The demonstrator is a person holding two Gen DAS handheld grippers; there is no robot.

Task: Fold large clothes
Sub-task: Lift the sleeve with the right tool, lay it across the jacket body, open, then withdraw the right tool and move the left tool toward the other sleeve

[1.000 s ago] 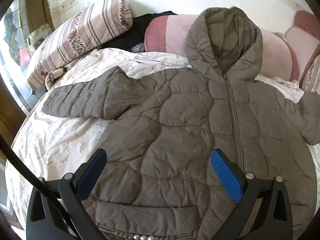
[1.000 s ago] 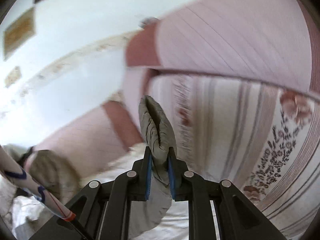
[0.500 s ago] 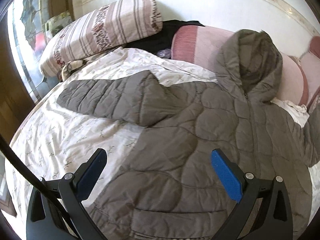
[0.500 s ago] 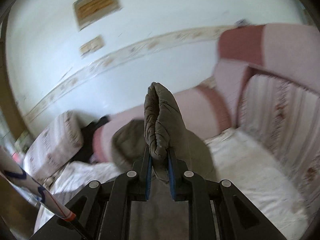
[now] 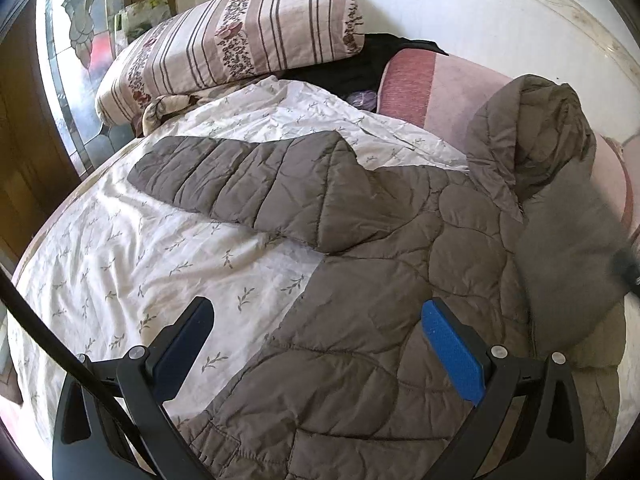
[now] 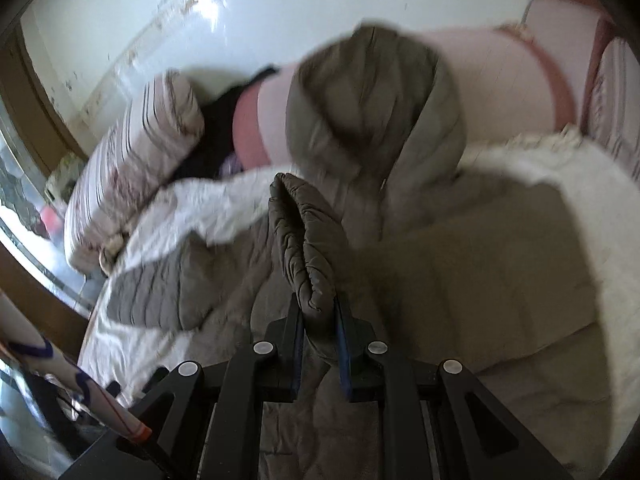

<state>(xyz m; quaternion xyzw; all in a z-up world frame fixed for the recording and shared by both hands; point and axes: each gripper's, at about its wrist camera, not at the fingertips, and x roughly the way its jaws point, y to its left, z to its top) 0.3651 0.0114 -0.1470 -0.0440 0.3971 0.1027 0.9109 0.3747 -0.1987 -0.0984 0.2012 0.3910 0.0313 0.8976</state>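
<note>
A grey-brown quilted hooded jacket lies front up on the bed, hood against a pink cushion. Its left sleeve stretches out over the white sheet. My left gripper is open and empty, hovering over the jacket's lower left side. My right gripper is shut on the cuff of the right sleeve and holds it above the jacket's body; this sleeve shows folded over the chest in the left wrist view.
A white floral sheet covers the bed. A striped pillow and dark clothing lie at the head. A pink cushion lines the wall. A window and wooden frame stand at the left.
My right gripper has swung the right sleeve from out by the pillows in over the jacket's chest. My left gripper has shifted left, toward the left sleeve, still open.
</note>
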